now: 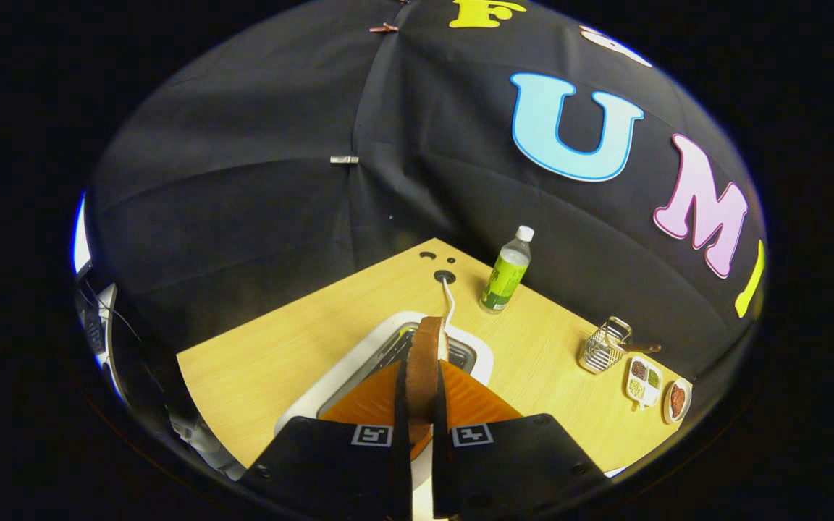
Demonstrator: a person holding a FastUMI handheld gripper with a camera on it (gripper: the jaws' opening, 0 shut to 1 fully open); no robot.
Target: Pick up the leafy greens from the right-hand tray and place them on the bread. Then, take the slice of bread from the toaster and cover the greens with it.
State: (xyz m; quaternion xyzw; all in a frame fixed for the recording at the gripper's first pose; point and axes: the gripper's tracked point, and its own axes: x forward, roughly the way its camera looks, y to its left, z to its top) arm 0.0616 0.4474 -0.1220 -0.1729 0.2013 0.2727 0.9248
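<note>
Two fingers of the gripper [421,405] clamped on an upright slice of bread [426,362] at lower centre, poised above the white toaster [359,362], its cable [449,297] running to a table [301,325] hole, green bottle [506,272] upper right, wire basket [604,347], divided dish [644,380] and small plate [677,399] at right.
</note>
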